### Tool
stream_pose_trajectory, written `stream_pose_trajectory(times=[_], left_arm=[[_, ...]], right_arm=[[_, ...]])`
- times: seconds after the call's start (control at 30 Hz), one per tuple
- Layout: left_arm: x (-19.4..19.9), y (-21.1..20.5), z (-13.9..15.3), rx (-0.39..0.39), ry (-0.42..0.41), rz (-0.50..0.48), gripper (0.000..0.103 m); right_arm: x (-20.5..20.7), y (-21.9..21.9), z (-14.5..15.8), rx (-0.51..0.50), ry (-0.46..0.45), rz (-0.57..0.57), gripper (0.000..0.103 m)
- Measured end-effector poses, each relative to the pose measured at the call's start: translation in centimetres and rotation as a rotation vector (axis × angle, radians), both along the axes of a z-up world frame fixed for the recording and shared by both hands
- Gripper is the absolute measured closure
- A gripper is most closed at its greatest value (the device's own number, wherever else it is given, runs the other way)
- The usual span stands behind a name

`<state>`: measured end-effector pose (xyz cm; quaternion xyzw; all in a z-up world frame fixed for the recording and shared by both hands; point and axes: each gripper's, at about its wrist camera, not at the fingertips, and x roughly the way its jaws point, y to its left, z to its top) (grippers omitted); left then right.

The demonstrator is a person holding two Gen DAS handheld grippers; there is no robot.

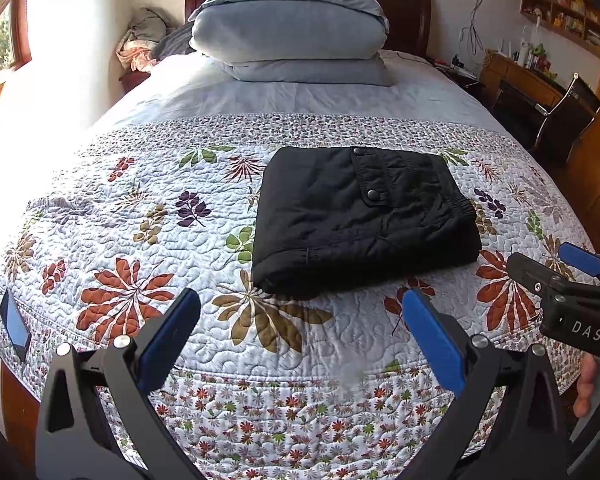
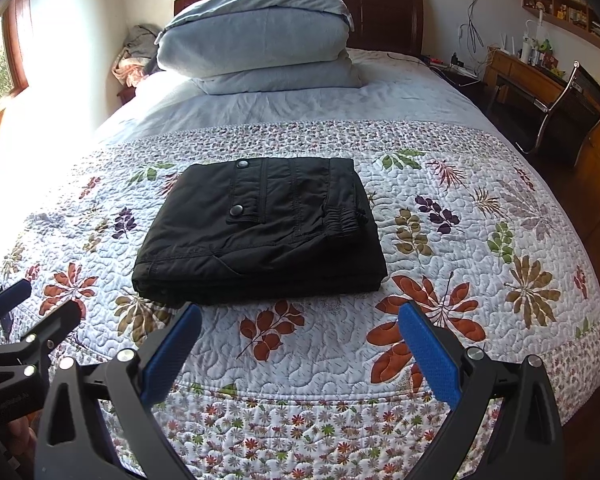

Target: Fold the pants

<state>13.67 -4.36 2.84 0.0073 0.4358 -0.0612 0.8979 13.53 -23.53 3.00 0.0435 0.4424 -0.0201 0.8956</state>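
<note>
Black pants [image 1: 360, 220] lie folded into a compact rectangle on the floral quilt [image 1: 140, 240], a snap pocket flap on top and the elastic waistband at the right. In the right wrist view the same pants [image 2: 260, 232] sit in the middle of the quilt [image 2: 480, 240]. My left gripper [image 1: 300, 304] hovers open a little in front of the bundle's near edge, with nothing between its blue pads. My right gripper [image 2: 300, 316] is open too, just short of the near edge, and holds nothing. Each gripper shows at the edge of the other's view.
Two stacked pale blue pillows [image 1: 288, 32] rest against the dark headboard. A phone [image 1: 15, 328] lies at the quilt's near left corner. A desk and a black chair [image 1: 560, 116] stand to the right of the bed. A window is on the left wall.
</note>
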Motion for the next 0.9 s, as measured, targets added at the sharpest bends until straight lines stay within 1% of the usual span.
stream_pose_trajectory(times=[0.43,0.9], left_arm=[[0.9,0.9,-0.8,0.019,0.013,0.028,0.003],[1.5,0.9,-0.8,0.031,0.004,0.036,0.003]], right_arm=[[-0.1,-0.4,0.1,-0.006,-0.001,-0.002,0.004],[0.1,-0.2,-0.1,-0.008,0.005,0.002,0.004]])
